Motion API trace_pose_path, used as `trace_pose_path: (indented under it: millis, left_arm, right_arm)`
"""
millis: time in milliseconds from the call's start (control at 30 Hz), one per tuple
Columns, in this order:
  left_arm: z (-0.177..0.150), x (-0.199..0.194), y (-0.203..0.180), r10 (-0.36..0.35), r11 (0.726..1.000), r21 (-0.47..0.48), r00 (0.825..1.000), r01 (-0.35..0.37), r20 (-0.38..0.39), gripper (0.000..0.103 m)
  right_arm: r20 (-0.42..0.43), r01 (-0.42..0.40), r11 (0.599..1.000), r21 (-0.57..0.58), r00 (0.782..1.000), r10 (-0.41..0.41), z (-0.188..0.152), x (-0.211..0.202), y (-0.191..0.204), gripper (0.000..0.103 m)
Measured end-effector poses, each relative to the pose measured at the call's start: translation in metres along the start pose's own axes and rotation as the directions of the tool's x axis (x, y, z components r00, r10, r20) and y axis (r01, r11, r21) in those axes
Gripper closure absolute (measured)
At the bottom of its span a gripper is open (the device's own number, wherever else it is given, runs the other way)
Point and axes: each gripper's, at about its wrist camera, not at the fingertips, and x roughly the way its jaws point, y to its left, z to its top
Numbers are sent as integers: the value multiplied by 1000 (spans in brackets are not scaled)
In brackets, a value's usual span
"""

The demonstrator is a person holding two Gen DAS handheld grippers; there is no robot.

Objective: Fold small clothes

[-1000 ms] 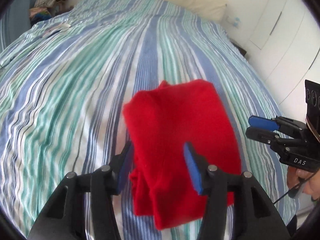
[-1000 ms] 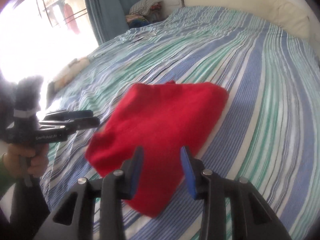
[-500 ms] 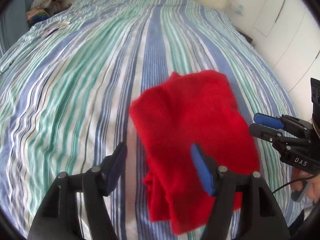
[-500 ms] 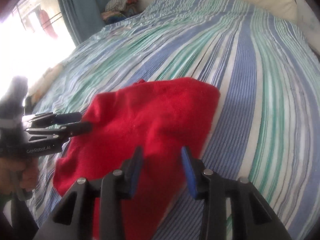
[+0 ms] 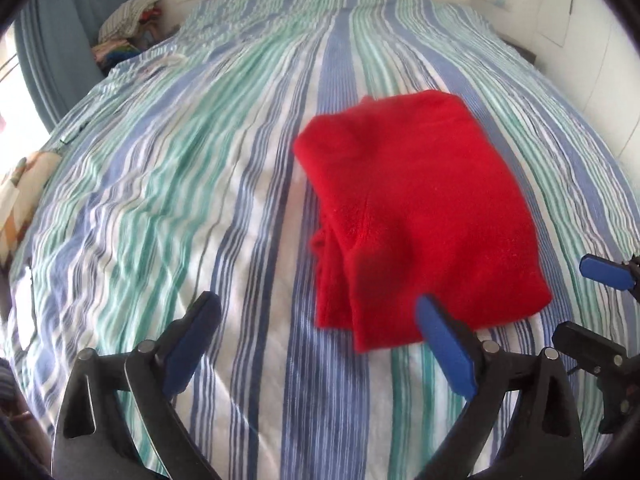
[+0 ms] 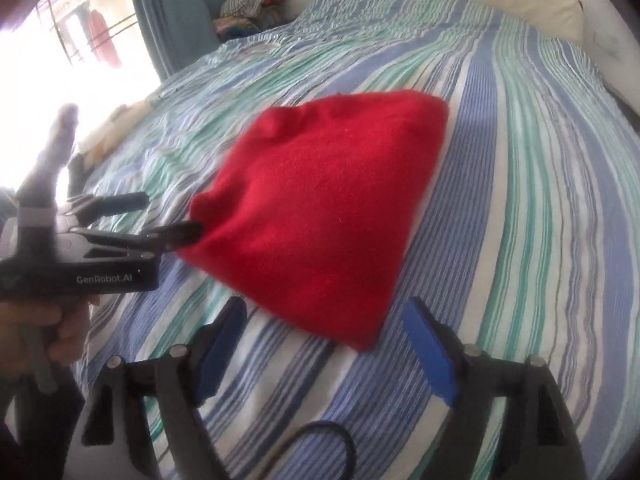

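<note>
Both claws opening w/ nothing between: left claw (image 5: 316,320), right claw (image 6: 324,324); folded red garment (image 5: 416,216) lying on bed (image 5: 200,200).

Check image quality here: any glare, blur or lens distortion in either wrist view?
Left wrist view: even daylight, strong fisheye bending of the striped bedspread, dark vignette at the corners, red garment slightly soft. Right wrist view: window at upper left blown out to white, the left hand-held gripper beside it blurred and hazy, garment edges smeared.
</note>
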Motion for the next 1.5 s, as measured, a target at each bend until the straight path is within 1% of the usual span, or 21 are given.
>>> trace_pose_path:
  millis: [33,233,367,500,567,700,767,833,967,1067,1167,1200,1333,1500]
  left_arm:
    - [0,-4,-1,1,1000,1,1000,-1,5,5]
    - [-3,-30,-6,14,1000,8,999,-15,49,5]
    - [-6,-40,-8,17,1000,14,998,-18,62,5]
    - [-9,-38,-5,17,999,27,998,-18,53,5]
    - [-13,-31,3,-5,1000,14,1000,4,23,4]
    - [-25,-15,28,-97,994,-53,995,95,-35,5]
    - [-32,-11,40,-123,989,-85,992,119,-39,5]
    - [-42,-12,47,-136,986,-101,990,133,-24,5]
    - [-59,-18,46,-128,987,-101,992,128,8,5]
    - [-67,-23,40,-109,989,-94,994,112,31,5]
    - [-70,-24,34,-119,988,-100,992,122,27,5]
    - [-70,-24,34,-125,987,-102,992,127,23,5]
    - [-72,-29,27,-130,987,-96,991,132,27,5]
    - [-73,-33,25,-113,990,-82,993,115,26,5]
  right_arm:
    - [14,7,1000,-4,1000,-7,-2,-8,2,22]
    - [33,55,998,-27,998,-54,-20,-40,11,22]
    - [22,74,997,-17,997,-73,-35,-50,11,22]
    - [12,85,996,5,996,-85,-44,-53,8,21]
    - [3,87,996,17,996,-87,-47,-53,6,21]
    - [-2,89,994,57,996,-89,-50,-54,-7,21]
    - [-5,96,992,81,995,-96,-51,-55,-16,21]
    - [-12,107,989,103,994,-107,-54,-54,-24,20]
    - [-25,158,980,123,987,-156,-70,-52,-28,21]
    - [-19,150,979,138,989,-149,-86,-56,-20,20]
    - [-6,152,978,144,988,-153,-101,-61,-10,20]
    - [-5,154,977,147,988,-155,-106,-61,-7,19]
    - [-29,154,974,169,988,-151,-121,-57,-4,18]
    - [-26,162,970,181,987,-161,-128,-61,-4,17]
